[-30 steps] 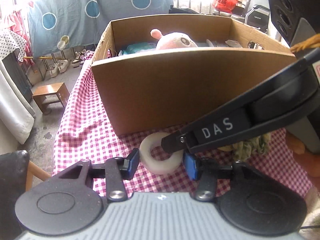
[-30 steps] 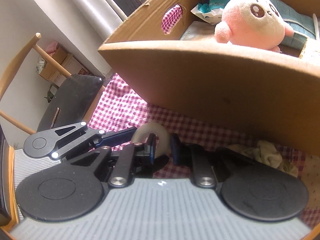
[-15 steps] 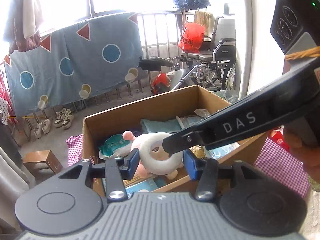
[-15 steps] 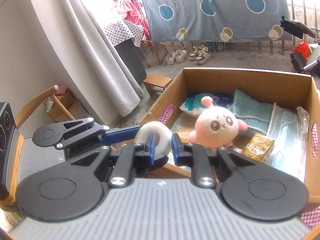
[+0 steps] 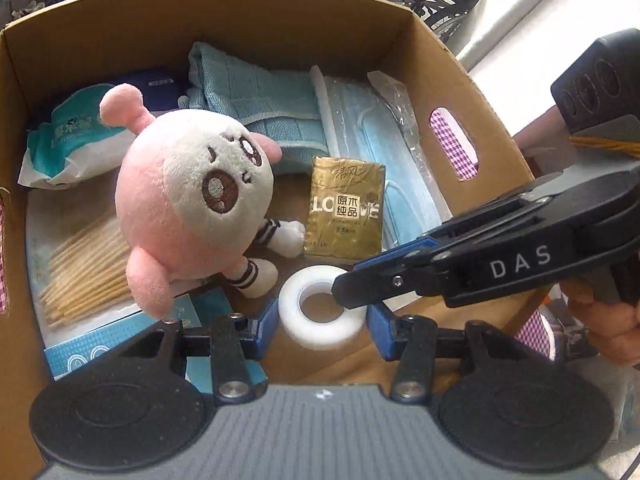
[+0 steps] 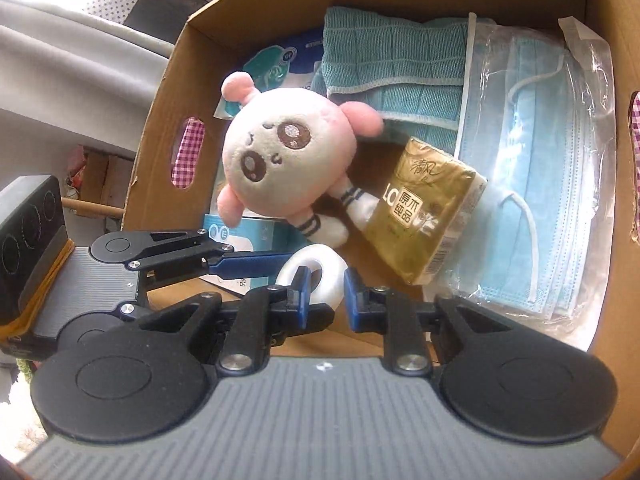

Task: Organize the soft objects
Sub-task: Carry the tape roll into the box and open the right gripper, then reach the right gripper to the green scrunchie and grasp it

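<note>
1. The cardboard box lies open below both tools, its floor spread ahead of their fingers.
2. The pack of blue face masks lies ahead and right of the right tool, against the box wall.
3. The teal cloth lies at the far end, beyond both tools.
4. The pink plush toy lies ahead and left of the left tool.
5. The gold tissue packet sits straight ahead of the left tool, just beyond the ring.
6. The left tool stands partly open, its pads either side of the white ring with a sliver of space visible.
7. The right tool, nearly closed, pinches the ring's rim, one finger through its hole.
</note>
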Motion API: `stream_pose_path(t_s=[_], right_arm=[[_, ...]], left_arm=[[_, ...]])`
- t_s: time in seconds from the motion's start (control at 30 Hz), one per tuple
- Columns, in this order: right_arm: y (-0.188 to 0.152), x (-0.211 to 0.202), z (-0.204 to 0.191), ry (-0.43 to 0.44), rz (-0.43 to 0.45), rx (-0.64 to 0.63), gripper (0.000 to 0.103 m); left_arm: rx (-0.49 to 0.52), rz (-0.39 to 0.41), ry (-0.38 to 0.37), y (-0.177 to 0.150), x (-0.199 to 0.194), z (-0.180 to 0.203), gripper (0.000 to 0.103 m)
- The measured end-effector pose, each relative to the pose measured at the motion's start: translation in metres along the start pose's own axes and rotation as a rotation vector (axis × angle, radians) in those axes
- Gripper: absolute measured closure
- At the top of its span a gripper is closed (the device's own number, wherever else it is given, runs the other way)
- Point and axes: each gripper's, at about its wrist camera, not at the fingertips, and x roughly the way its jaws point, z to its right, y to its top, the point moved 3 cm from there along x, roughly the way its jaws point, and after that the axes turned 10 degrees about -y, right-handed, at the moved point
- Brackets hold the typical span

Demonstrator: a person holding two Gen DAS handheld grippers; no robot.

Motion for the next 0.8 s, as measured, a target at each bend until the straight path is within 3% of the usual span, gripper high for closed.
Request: stream_pose_path(t_s=[0.1,0.13,0.17,0.37,0.4,0.57,0.67,0.8], right_arm=[[0.006,0.019,0.000,-0.021,-0.059,-0.013,0.085],[0.008,0.023,0.000,-0.024,-0.074,-0.010,0.085],[0.010,0.027,0.001,-0.025,-0.085,-0.009,0.085],[0.016,0.028,0.003,-0.017,-0.115,0.027,0.083],[0.016,0.026,0.005,-0.017,-0.119,0.039,0.081],[0.013,0.032,0.007,-0.015,-0.196,0.098,0.047],[0.015,0.046,-0.001,-0.034,-0.238,0.106,0.041],[0.017,0.064,-0.018,0.000,-0.269,0.123,0.036]], left_arm=[[-0.015,-0.038,0.014,-0.001,0.011,-0.005,0.051],[-0.020,-0.035,0.005,0.000,0.010,-0.006,0.043],[-0.024,-0.026,0.000,0.001,0.008,-0.007,0.037],[0.004,0.058,0.066,-0.003,-0.014,-0.001,0.029],[0.017,0.092,0.075,-0.006,-0.022,0.001,0.028],[-0.011,0.258,0.048,-0.026,-0.070,0.000,0.021],[-0.062,0.351,-0.029,-0.042,-0.098,-0.003,0.017],[-0.091,0.442,0.011,-0.070,-0.128,-0.002,0.017]])
